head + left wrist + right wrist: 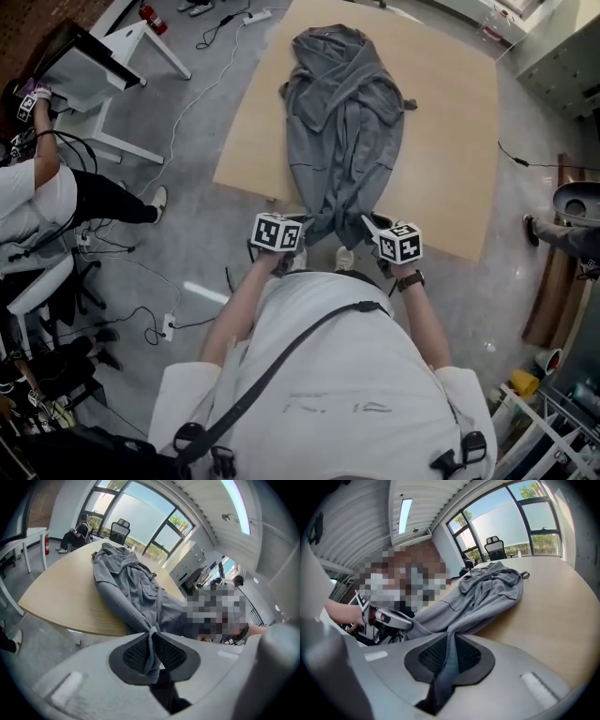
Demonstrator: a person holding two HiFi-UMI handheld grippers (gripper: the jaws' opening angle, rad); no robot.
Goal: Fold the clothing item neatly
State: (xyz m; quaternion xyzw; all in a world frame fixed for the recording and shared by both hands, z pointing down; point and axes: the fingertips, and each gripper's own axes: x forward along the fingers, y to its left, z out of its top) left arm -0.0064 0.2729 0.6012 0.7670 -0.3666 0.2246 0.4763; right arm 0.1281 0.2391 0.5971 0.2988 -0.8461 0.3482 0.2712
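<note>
Pinching crumpled grey cloth garment's (pixel 342 131) hem with left gripper (pixel 152 641), right gripper (pixel 451 646).
Could slip from thin pinches under a hard tug.

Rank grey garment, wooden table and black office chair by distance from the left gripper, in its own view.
1. Grey garment, pinched between the jaws of the left gripper.
2. Wooden table, under the garment.
3. Black office chair, beyond the table's far end.
</note>
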